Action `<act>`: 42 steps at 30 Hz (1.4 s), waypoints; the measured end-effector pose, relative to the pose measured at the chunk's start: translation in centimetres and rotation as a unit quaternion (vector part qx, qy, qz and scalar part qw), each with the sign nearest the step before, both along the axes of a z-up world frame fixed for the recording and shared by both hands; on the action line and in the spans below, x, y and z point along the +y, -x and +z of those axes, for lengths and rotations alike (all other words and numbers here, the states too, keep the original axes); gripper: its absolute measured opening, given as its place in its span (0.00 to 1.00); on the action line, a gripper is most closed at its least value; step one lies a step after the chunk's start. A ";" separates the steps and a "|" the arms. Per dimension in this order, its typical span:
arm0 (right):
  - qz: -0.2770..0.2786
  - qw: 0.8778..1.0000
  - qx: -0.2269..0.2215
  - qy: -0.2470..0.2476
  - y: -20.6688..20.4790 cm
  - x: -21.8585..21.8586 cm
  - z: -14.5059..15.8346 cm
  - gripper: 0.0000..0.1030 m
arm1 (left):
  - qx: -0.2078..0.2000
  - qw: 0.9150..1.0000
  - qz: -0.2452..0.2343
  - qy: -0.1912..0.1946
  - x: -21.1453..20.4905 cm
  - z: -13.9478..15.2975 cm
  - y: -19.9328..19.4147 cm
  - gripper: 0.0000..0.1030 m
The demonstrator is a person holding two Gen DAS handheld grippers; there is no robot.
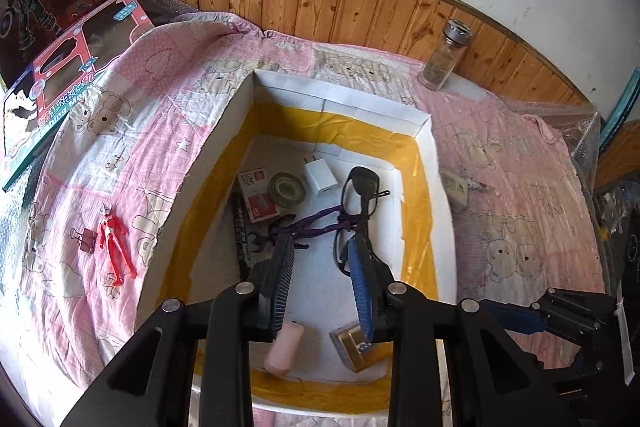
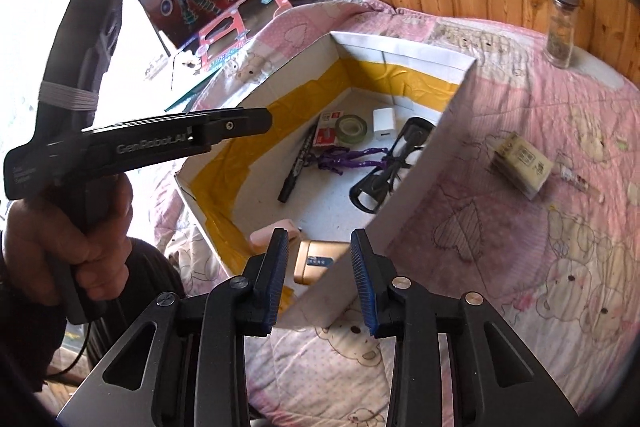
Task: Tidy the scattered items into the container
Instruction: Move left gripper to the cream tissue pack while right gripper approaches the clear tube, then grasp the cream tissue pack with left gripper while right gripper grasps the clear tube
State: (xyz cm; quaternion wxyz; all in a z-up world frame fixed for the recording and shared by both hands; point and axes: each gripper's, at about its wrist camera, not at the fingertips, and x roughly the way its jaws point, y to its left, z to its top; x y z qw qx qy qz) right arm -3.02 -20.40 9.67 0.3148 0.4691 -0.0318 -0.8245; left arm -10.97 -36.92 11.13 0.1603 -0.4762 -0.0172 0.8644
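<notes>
left gripper [image 1: 322,247] spread, empty, over white box [image 1: 424,131] | right gripper [image 2: 320,239] spread, empty, at near right wall | red figure [image 1: 114,243] left on quilt [image 1: 132,115] | jar [image 1: 444,57] far right

Both wrist views close above — sharing the box [image 1: 424,131] interior

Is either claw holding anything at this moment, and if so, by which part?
Nothing is held. The left claw is open above the box, and the right claw is open over the box's near corner, nothing between its pads.
</notes>
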 end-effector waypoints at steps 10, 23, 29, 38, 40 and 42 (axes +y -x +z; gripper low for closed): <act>-0.044 0.999 0.006 0.014 -1.4 6.0 0.5 0.34 | 0.003 0.999 -0.044 -0.018 6.9 1.9 -3.3 0.33; -0.098 0.995 0.017 0.001 -0.9 12.7 -0.2 0.34 | -0.002 0.996 -0.081 -0.032 14.4 2.4 -3.7 0.47; -0.119 0.992 0.026 -0.044 2.0 16.7 -0.9 0.34 | -0.043 0.994 -0.090 -0.054 18.4 0.1 -1.5 0.52; -0.109 0.989 0.028 -0.101 7.9 20.7 -3.5 0.34 | -0.121 0.988 -0.033 -0.091 21.8 -5.9 4.3 0.53; -0.099 0.988 0.029 -0.116 9.2 21.0 -4.5 0.37 | -0.136 0.986 -0.010 -0.099 22.2 -7.4 5.9 0.56; -0.090 0.988 0.028 -0.126 10.5 21.2 -5.4 0.37 | -0.153 0.982 0.018 -0.105 22.4 -9.0 7.4 0.57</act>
